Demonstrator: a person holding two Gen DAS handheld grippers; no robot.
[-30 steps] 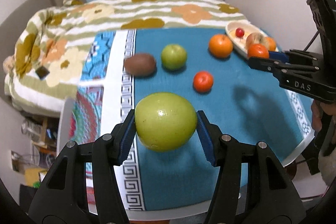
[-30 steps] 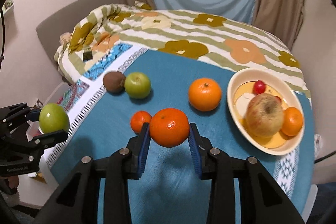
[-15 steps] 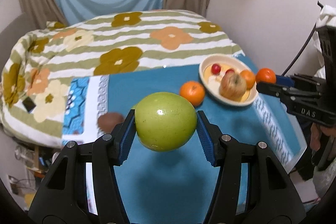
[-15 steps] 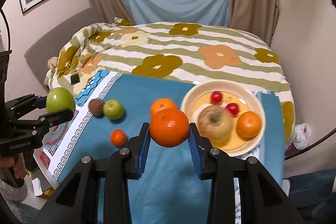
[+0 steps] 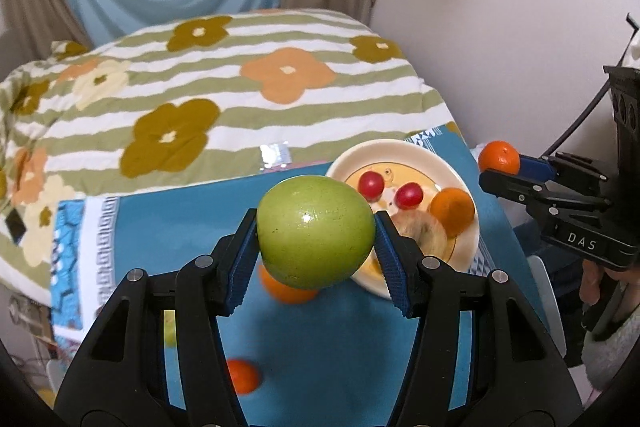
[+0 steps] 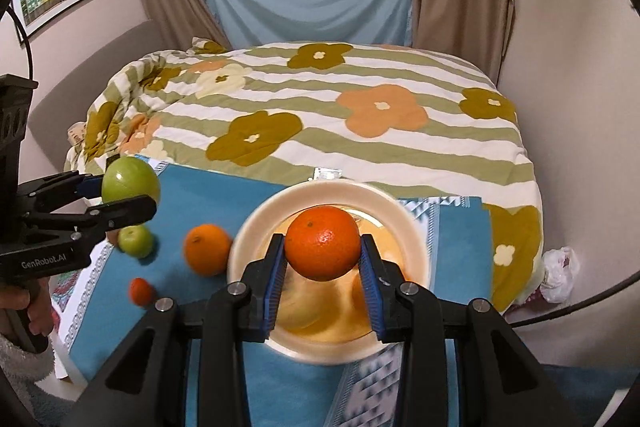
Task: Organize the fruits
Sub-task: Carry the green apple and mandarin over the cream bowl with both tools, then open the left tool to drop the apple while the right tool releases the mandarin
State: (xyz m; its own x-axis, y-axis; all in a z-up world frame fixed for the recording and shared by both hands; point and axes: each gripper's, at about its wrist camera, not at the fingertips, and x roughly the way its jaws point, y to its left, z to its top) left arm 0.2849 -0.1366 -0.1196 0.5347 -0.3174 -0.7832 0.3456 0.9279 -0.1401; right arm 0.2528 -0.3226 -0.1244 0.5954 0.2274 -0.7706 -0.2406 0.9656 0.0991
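My left gripper (image 5: 316,241) is shut on a large green apple (image 5: 316,231), held in the air over the blue cloth just left of the cream bowl (image 5: 404,149). In the bowl lie two small red fruits (image 5: 370,183), an orange (image 5: 452,211) and a blurred apple. My right gripper (image 6: 323,255) is shut on an orange (image 6: 323,243) and hangs over the bowl (image 6: 256,223). The same gripper shows at the right edge of the left wrist view, with its orange (image 5: 499,157) beyond the bowl.
On the blue cloth (image 6: 216,187) lie a loose orange (image 6: 207,249), a small green apple (image 6: 136,241) and a small mandarin (image 6: 142,291). A flowered striped quilt (image 6: 320,123) covers the bed behind. A wall stands close on the right.
Both grippers have carried their fruit rightward toward the bowl. The bowl now sits right under the right gripper and close beside the left one.
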